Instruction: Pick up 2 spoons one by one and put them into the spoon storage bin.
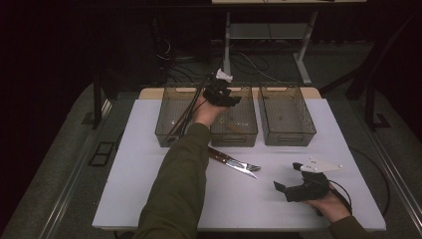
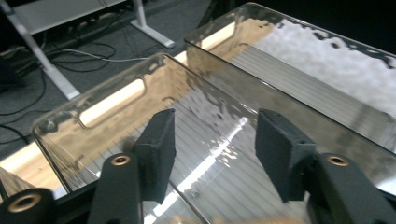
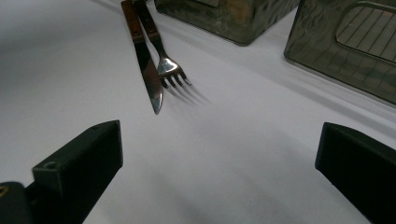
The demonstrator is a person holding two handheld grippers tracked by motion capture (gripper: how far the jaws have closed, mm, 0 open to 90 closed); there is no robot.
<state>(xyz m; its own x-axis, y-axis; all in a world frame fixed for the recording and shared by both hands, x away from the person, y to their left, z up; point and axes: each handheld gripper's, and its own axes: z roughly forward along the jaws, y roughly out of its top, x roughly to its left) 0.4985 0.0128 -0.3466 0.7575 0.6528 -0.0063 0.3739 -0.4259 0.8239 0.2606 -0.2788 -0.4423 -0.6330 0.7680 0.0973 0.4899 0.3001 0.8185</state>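
At the lower right of the high view the right claw (image 1: 284,191) rests on the white bench (image 1: 149,194), its jaws wide apart and empty; in the right gripper view they frame bare bench surface, with the knife (image 3: 148,77) and fork (image 3: 169,70) lying ahead of them in the upper left. In the high view the same pair lies at the centre of the frame, side by side and touching, wooden handles running under the sleeve (image 1: 181,184). Both look stiff, thin and light, with polished metal that will likely be slippery and lies flat on the bench; the wooden handle seems the better place to pinch, across its narrow sides, taking one piece at a time. Farther up, three clear plastic bins (image 1: 287,115) stand in a row; the left claw (image 1: 230,98) hovers over the middle bin (image 1: 234,137), jaws parted with nothing between them; a brown object lies inside that bin, too dim to identify.
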